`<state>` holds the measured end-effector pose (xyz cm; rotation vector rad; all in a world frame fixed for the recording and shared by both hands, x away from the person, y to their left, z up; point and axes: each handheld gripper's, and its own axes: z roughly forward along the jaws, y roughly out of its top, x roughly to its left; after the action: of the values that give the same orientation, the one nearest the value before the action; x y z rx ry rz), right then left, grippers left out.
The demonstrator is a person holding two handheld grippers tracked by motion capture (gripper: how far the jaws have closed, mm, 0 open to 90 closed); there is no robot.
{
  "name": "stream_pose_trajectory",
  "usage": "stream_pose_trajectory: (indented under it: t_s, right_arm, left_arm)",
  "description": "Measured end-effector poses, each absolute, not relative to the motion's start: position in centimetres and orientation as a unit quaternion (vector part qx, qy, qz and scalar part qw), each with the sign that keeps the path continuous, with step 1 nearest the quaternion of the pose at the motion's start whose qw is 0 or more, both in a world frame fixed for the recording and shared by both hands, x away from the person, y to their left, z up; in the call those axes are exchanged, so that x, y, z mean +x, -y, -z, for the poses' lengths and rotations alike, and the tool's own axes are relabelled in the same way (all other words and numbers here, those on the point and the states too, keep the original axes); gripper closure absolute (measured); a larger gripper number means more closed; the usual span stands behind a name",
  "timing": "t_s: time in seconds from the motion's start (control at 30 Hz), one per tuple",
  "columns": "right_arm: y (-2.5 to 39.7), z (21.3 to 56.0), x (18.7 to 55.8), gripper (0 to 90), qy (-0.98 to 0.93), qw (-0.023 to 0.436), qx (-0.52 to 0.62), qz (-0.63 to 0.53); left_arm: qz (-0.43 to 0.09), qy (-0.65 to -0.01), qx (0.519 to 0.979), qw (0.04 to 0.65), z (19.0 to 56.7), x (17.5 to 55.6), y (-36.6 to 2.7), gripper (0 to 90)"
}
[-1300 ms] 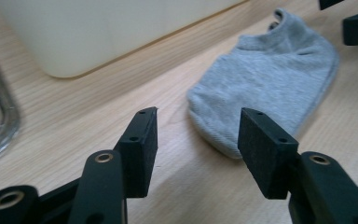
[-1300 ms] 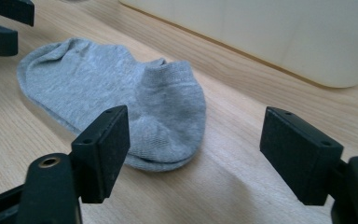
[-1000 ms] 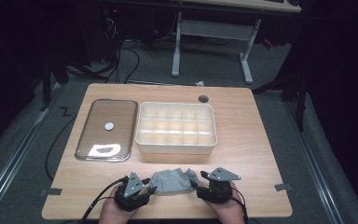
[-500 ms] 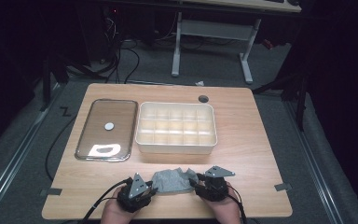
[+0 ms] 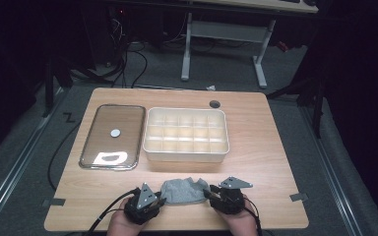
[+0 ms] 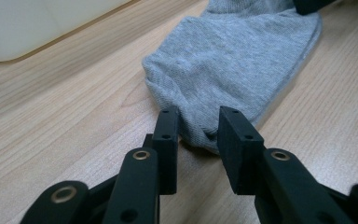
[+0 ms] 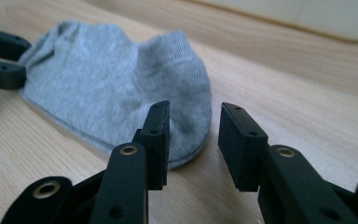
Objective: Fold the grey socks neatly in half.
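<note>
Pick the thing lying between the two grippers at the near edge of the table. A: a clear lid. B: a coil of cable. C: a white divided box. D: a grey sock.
D: a grey sock lies flat on the table between the left gripper and the right gripper, both with fingers apart at its ends.

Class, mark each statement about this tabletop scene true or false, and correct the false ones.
1. A grey sock lies on the table between the two grippers. True.
2. The left gripper is shut. False: its jaws stand apart at one end of the sock.
3. The sock sits inside the divided tray. False: it lies on the table in front of the tray.
4. The lid lies to the left of the tray. True.
5. The right gripper is open, at the sock's other end. True.
</note>
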<state>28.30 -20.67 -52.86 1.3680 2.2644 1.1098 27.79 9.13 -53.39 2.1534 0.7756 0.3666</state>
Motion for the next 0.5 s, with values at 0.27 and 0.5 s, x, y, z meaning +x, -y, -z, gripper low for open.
stream_pose_trajectory:
  t_s: [0.27, 0.5]
  right_arm:
    - [20.6, 53.0, 28.4, 76.6, -0.784, 0.116, 0.468, -0.390]
    - [20.7, 53.1, 28.6, 84.4, -0.788, 0.110, 0.464, -0.391]
  left_arm:
    - [-0.140, -0.308, 0.850, 0.403, 53.4, 27.8, -9.2, 66.8]
    - [-0.173, -0.306, 0.825, 0.443, 51.8, 27.2, -9.4, 68.0]
